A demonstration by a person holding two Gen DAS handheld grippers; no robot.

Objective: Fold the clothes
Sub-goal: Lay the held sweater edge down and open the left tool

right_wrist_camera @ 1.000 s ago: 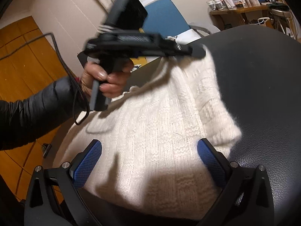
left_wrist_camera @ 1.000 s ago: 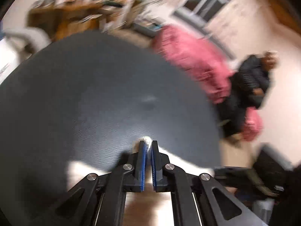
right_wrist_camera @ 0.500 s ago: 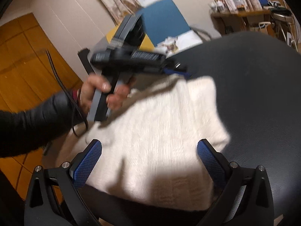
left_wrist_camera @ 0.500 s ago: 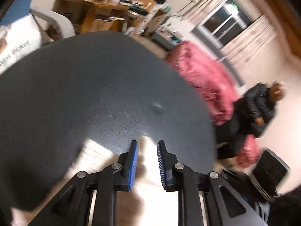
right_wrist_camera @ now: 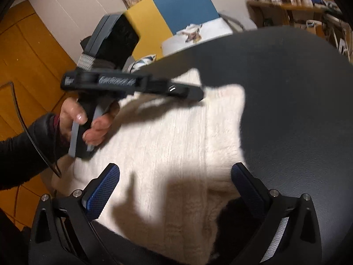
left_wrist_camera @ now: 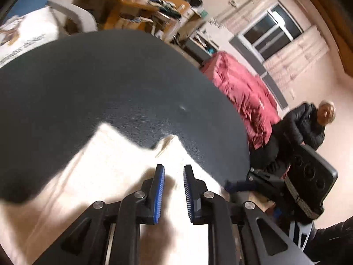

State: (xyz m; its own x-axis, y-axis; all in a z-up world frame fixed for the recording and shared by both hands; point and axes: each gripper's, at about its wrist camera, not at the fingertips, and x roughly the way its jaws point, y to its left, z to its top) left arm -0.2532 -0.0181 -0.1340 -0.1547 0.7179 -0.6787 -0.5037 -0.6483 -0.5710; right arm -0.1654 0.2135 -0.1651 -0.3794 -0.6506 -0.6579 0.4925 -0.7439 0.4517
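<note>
A second ago the left gripper (left_wrist_camera: 173,177) pinched a tuft of the white knitted sweater (right_wrist_camera: 176,145) between closed fingers; now its jaws stand a little apart with nothing between them, above the cloth. The lifted far edge has dropped, and the sweater lies flatter on the dark round table (left_wrist_camera: 92,84). The left hand (right_wrist_camera: 88,119) has drawn back toward the sweater's left side.

Dark window (left_wrist_camera: 270,35), cluttered wooden desk (left_wrist_camera: 123,6), wooden floor (right_wrist_camera: 24,50)
</note>
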